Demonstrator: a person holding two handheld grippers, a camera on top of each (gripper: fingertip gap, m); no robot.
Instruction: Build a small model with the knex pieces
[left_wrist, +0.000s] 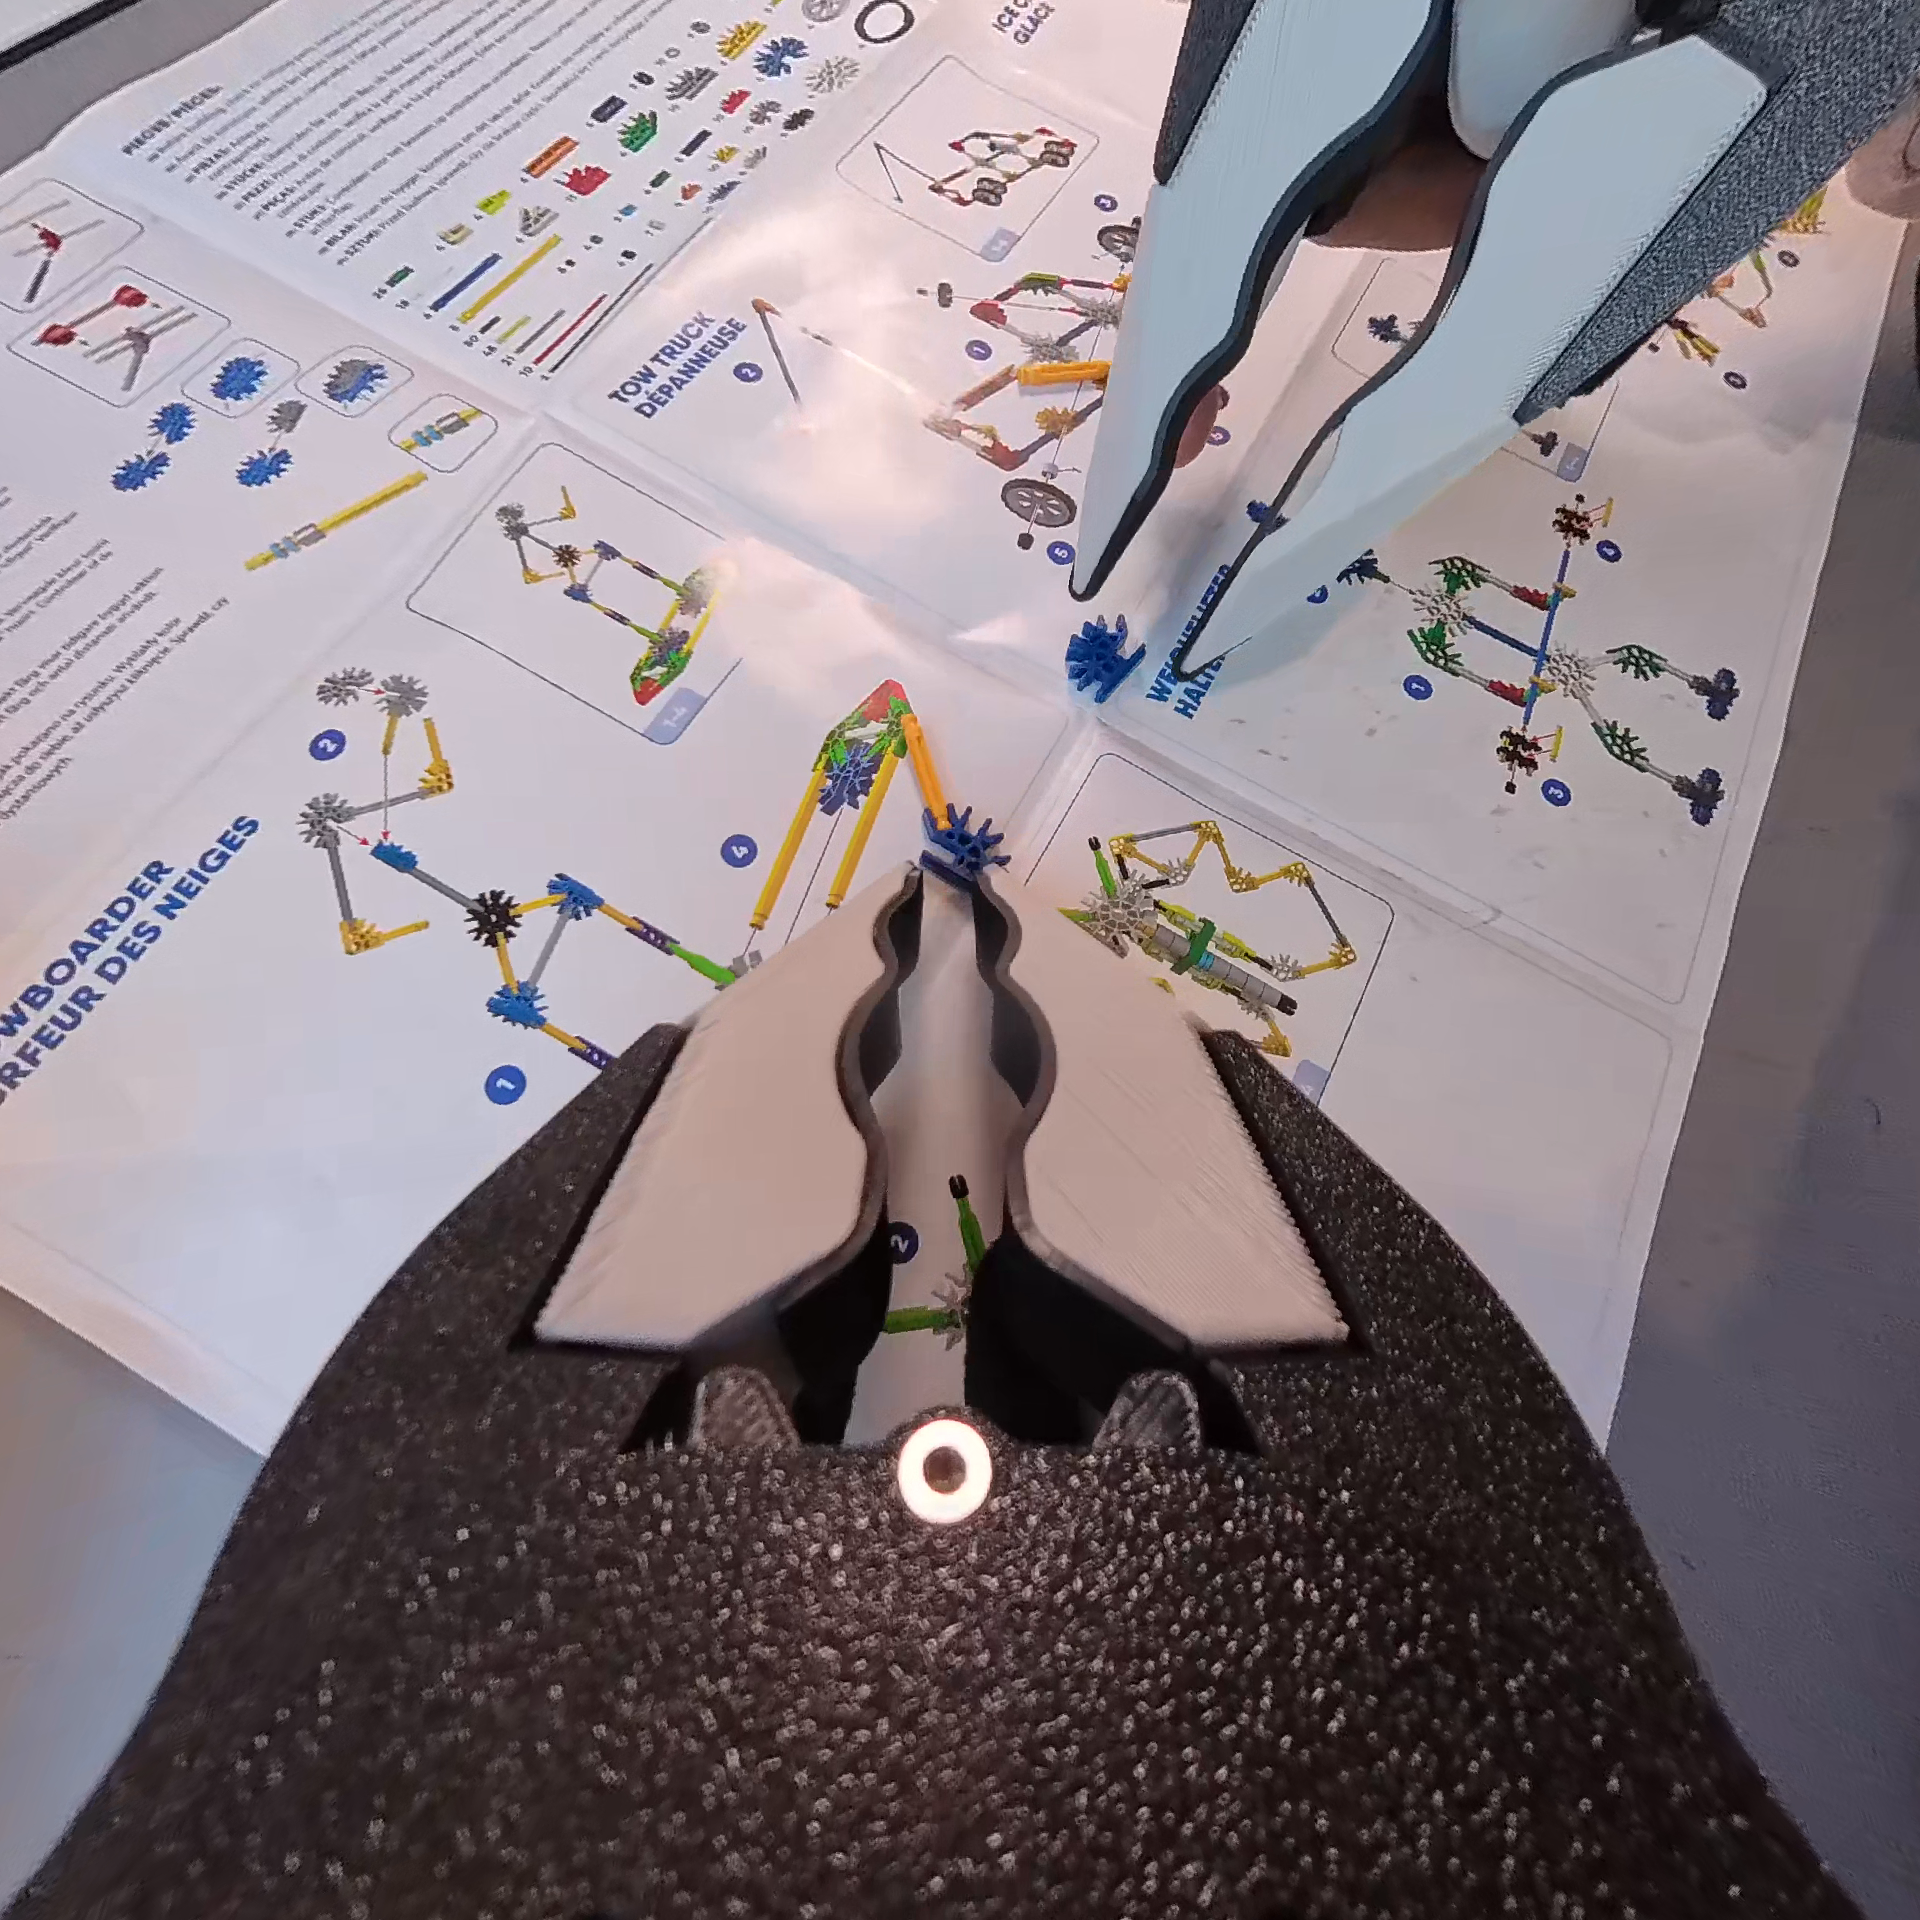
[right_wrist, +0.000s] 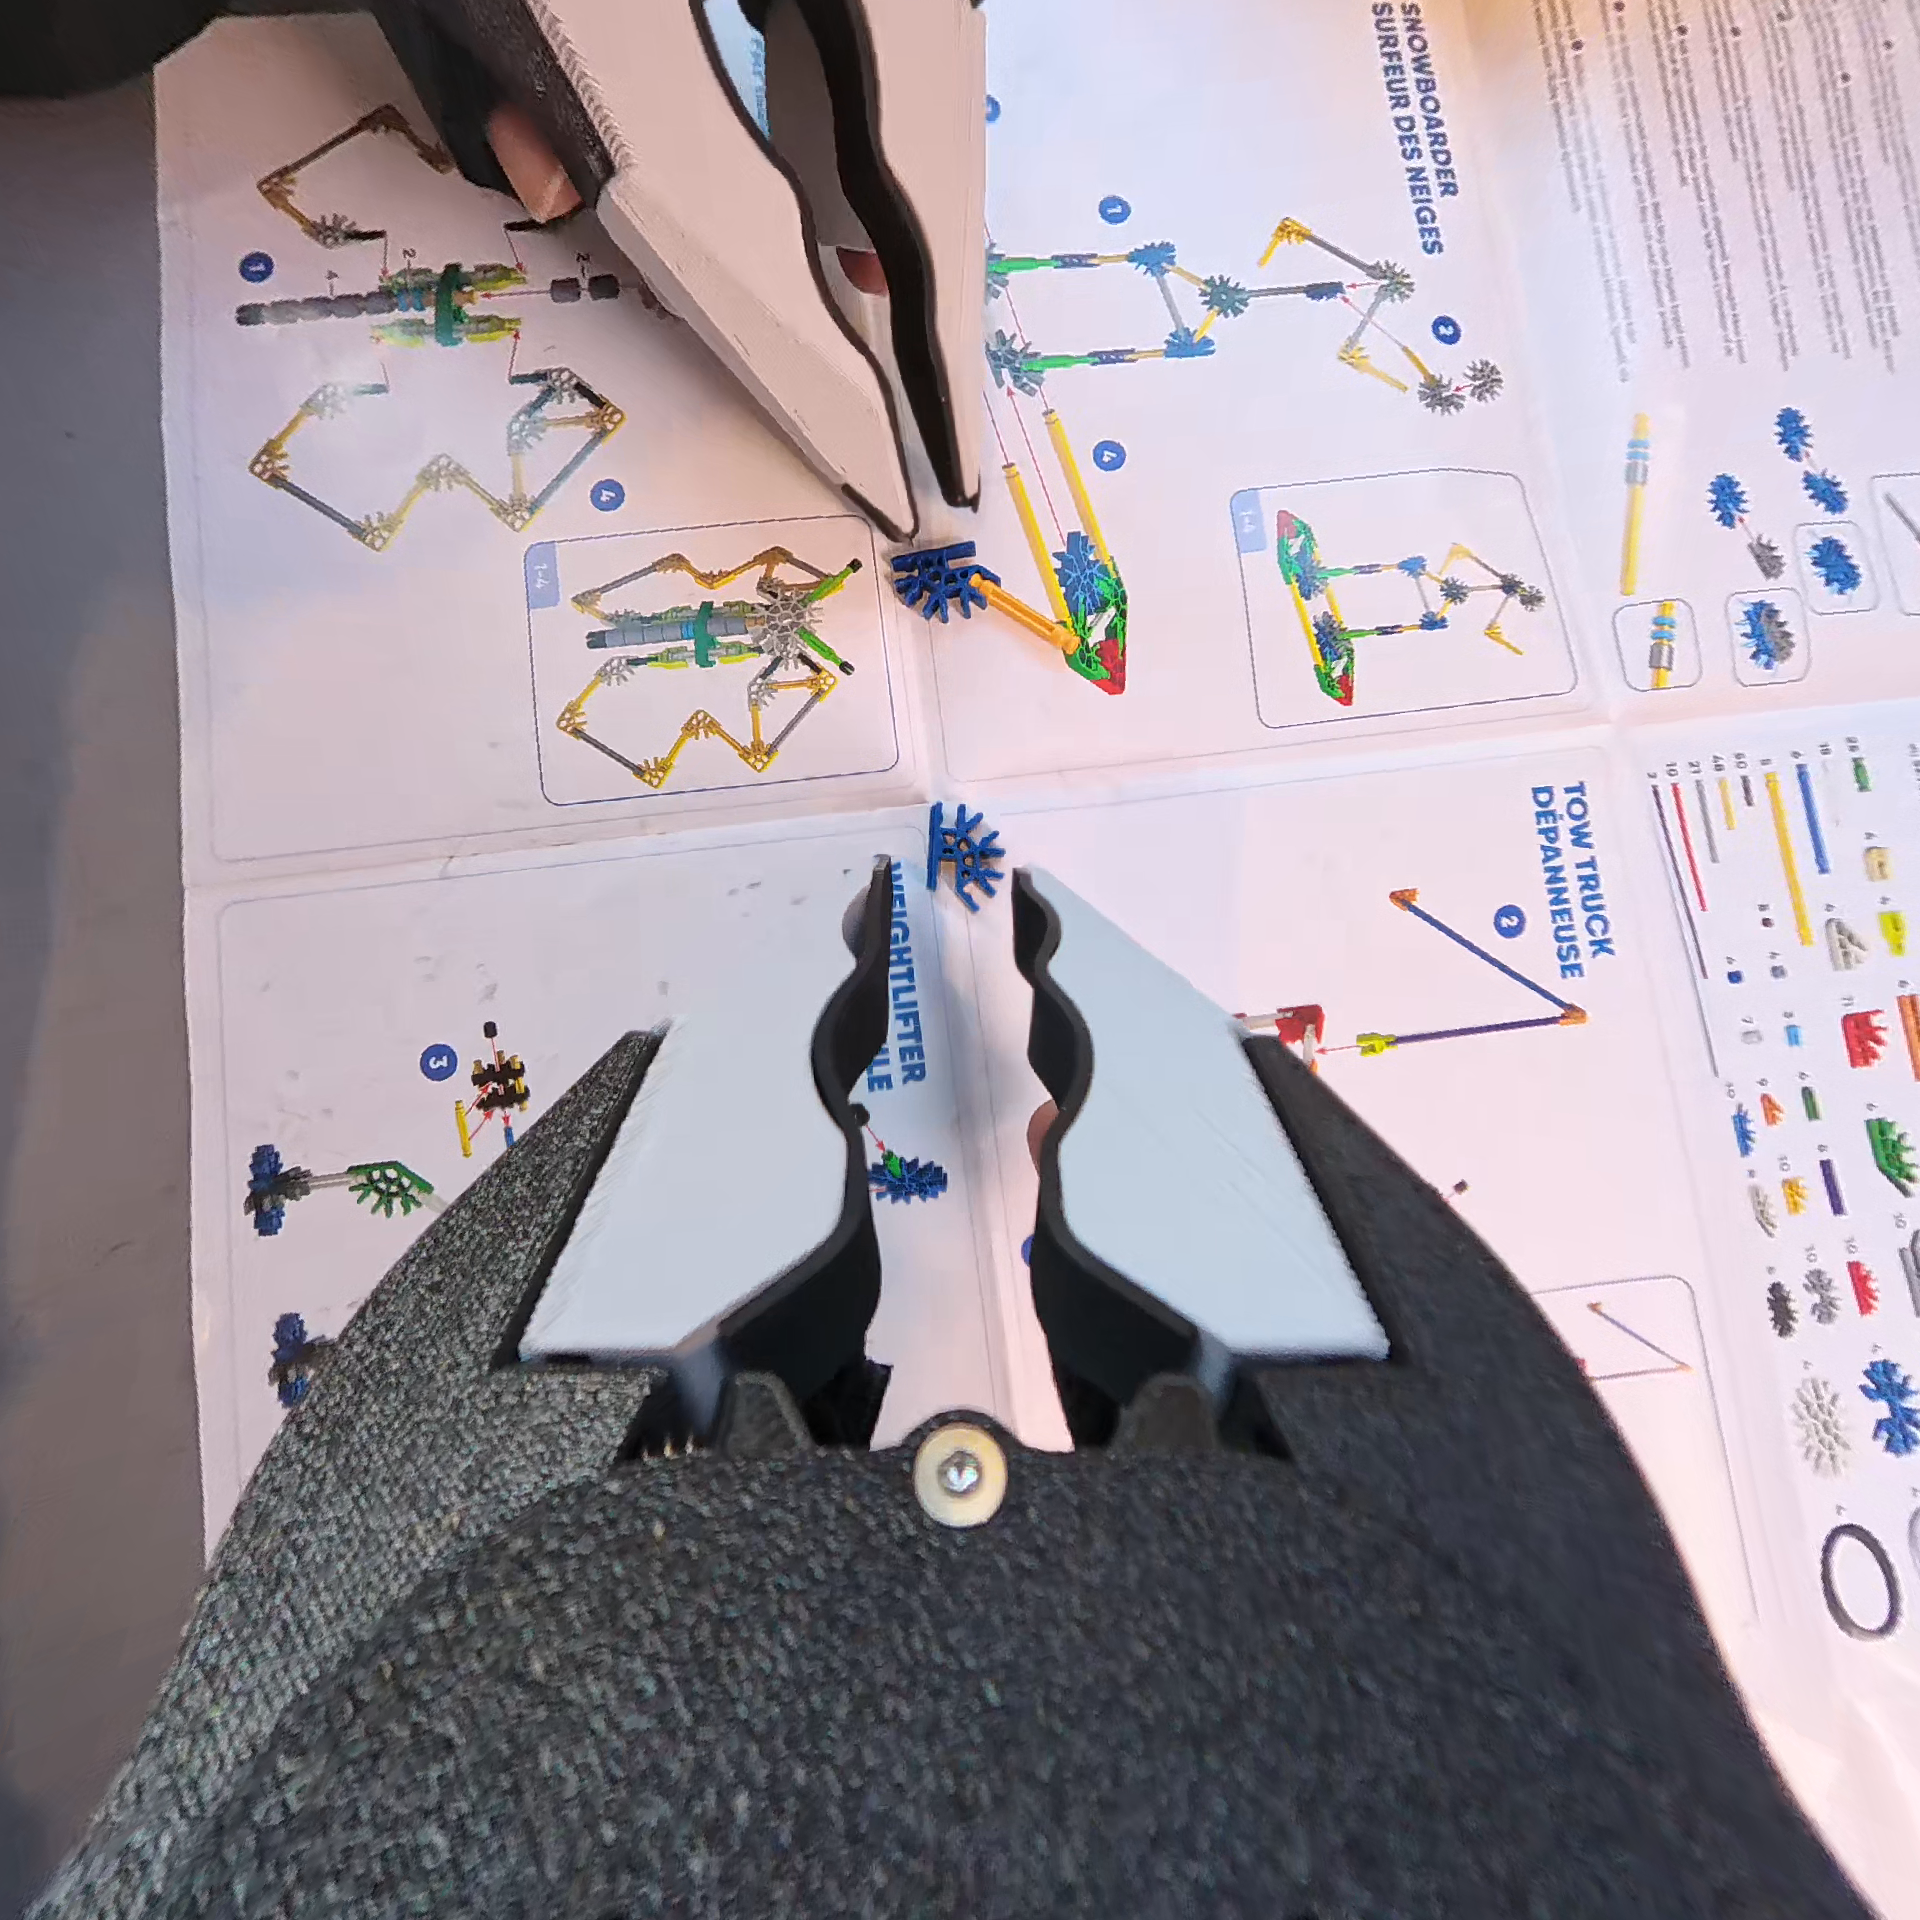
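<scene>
R gripper (right_wrist: 945, 878), jaws parted, sits just short of loose blue connector (right_wrist: 964, 852) dead ahead (L gripper (left_wrist: 948, 881) nips rod-fitted blue connector (left_wrist: 964, 840)).

Left gripper (left_wrist: 951, 878) tips hide near edge of blue connector (left_wrist: 964, 840); can't tell if pinched or only touching. Yellow rod (left_wrist: 925, 769) end lost among sheet's printed drawings. Instruction sheet (right_wrist: 1195, 810) cut off by frame edges around connector. Fingertip (right_wrist: 540, 177) behind left gripper, rest of hand out of frame.
</scene>
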